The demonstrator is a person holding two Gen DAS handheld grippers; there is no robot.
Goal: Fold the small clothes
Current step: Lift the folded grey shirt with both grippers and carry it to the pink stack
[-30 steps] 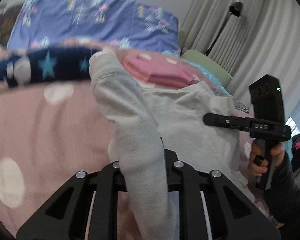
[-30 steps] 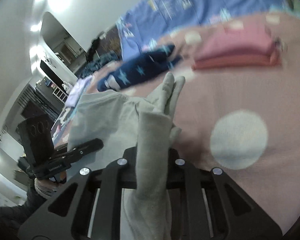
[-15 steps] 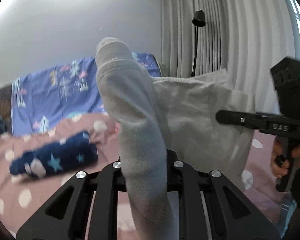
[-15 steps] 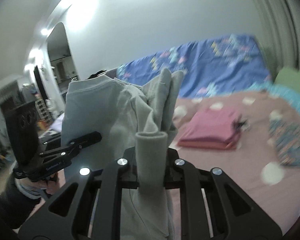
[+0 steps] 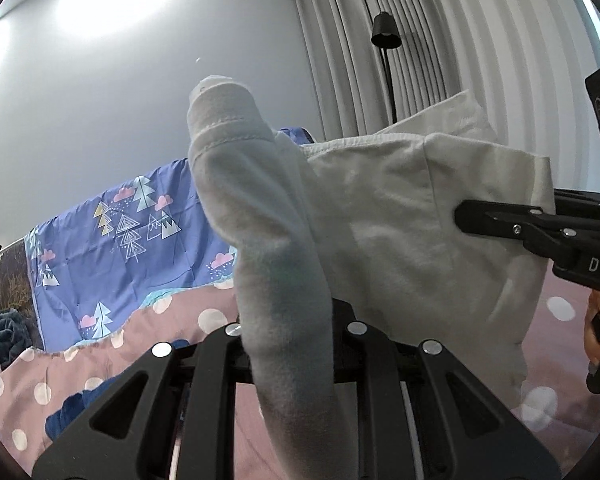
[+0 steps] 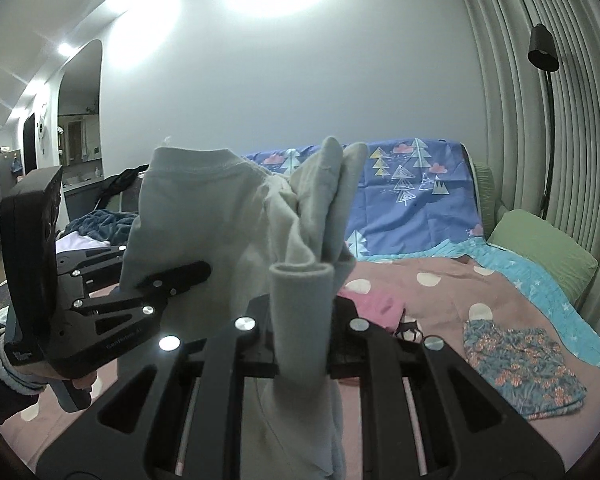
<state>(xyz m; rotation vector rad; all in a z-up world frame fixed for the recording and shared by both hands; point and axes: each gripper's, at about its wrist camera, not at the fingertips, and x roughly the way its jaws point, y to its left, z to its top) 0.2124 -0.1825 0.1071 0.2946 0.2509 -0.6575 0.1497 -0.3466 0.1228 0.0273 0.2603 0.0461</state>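
A small light grey fleece garment (image 5: 400, 240) hangs stretched in the air between my two grippers, above the pink dotted bed cover (image 5: 32, 368). My left gripper (image 5: 288, 312) is shut on one end of it; the cloth covers the fingertips. My right gripper (image 6: 300, 292) is shut on the other end (image 6: 204, 208), fingertips also covered. Each gripper shows in the other's view: the right one (image 5: 500, 220) against the cloth at the right, the left one (image 6: 172, 280) at the left.
On the bed lie a folded pink garment (image 6: 376, 304), a folded floral garment (image 6: 520, 364), and a dark blue starred garment (image 5: 72, 412). A blue tree-print sheet (image 6: 412, 204) covers the headboard, with a green pillow (image 6: 540, 252), floor lamp (image 6: 544, 48) and curtains at the right.
Both grippers have lifted the grey garment up off the bed and tilted upward, so the wall and curtains now fill the views. Both stayed shut on the cloth.
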